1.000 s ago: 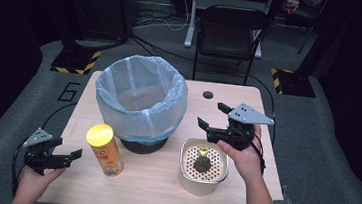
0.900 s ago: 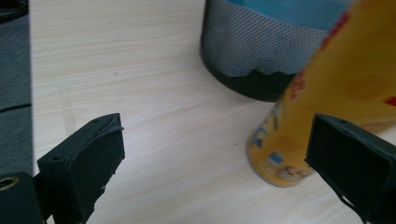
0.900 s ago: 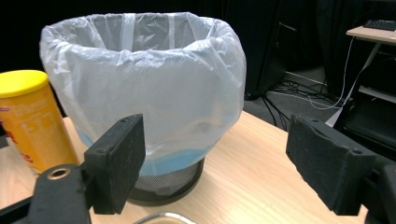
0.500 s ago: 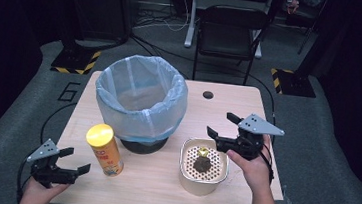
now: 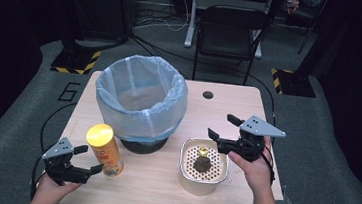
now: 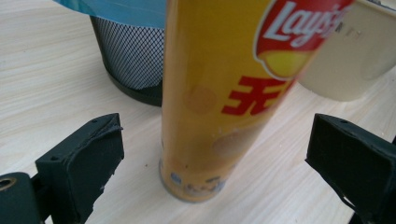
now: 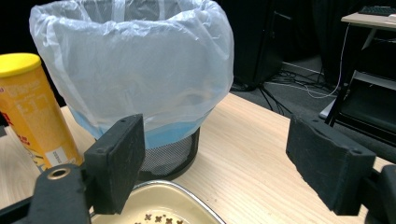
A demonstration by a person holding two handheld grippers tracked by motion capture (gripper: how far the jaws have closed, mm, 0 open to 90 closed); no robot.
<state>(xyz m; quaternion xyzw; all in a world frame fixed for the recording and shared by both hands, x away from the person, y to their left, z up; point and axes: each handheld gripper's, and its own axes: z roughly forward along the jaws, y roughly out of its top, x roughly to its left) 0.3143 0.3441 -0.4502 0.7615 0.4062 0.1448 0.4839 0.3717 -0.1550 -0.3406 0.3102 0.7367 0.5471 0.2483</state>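
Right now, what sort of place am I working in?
Probably a lab or studio set up for recording: a small wooden table on grey carpet, dark surroundings, hazard-striped stand bases and loose cables beyond it.

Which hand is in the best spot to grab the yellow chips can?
The left one, most likely. The left gripper sits right beside the chips can, jaws wide open with the can standing between them, untouched. The right gripper hovers over the cream container, across the table from the can.

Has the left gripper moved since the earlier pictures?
Yes. The left gripper has moved right toward the standing chips can, jaws just opened, either side of it, not touching.
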